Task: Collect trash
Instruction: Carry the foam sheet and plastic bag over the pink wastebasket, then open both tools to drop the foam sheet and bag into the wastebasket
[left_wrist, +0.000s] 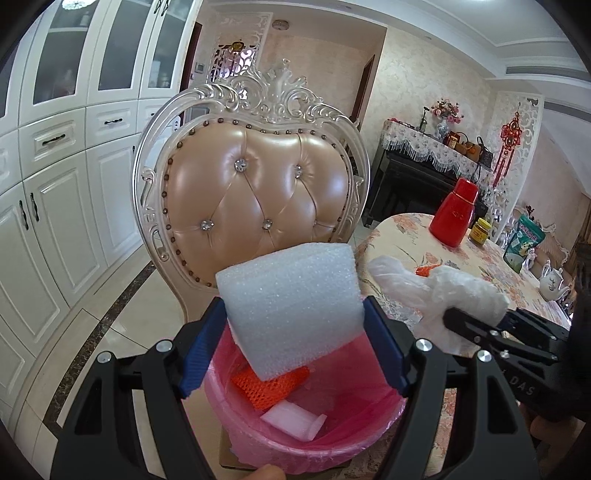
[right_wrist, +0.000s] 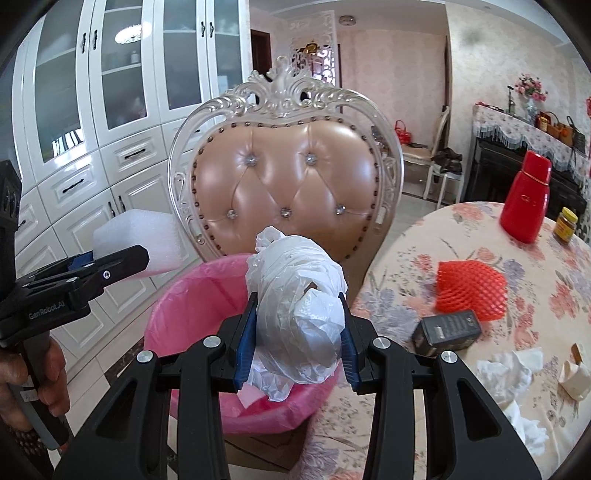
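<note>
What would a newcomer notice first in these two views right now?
The white foam block clamped in the left tool, right over the pink-lined bin. Beside it, the right tool grips crumpled white plastic above the bin, with the tufted chair behind.

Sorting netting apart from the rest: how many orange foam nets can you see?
2. One orange foam net lies inside the pink-lined bin; the other orange net lies on the floral tablecloth. More may be hidden under the held trash.
</note>
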